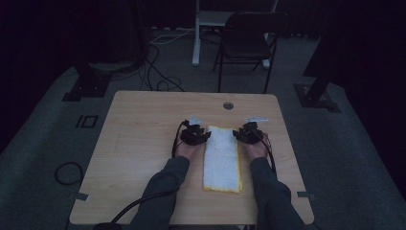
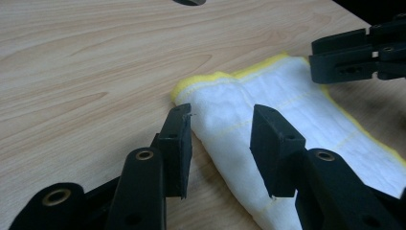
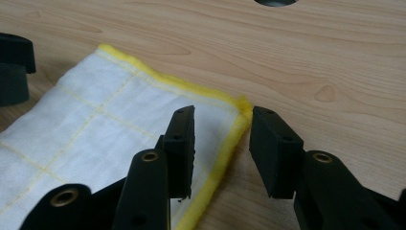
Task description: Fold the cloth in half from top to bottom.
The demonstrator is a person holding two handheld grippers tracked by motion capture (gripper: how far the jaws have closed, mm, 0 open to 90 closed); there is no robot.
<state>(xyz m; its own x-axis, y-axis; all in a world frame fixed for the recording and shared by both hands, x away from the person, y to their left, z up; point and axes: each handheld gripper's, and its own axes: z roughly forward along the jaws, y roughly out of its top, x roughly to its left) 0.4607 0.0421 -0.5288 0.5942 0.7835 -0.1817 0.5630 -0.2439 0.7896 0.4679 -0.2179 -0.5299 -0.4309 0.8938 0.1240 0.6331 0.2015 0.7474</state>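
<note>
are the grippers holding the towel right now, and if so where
Nothing is held. The left gripper and right gripper stand open, each straddling a far corner of the folded towel, fingers not pressing it.

**Folded cloth lying between two sets of jaws**

The white folded cloth with yellow stitched edging (image 1: 221, 158) is lying flat on the pale wooden tabletop (image 1: 139, 143), stretching from the person's side towards the far edge. The left gripper (image 2: 220, 139) is sitting at the cloth's far left corner, one jaw standing over bare wood just beside the fold, the other over the fabric. The right gripper (image 3: 222, 143) is straddling the far right corner, with the hem running between its jaws. A round hole in the tabletop (image 1: 228, 105) is lying beyond both sets of jaws.
</note>
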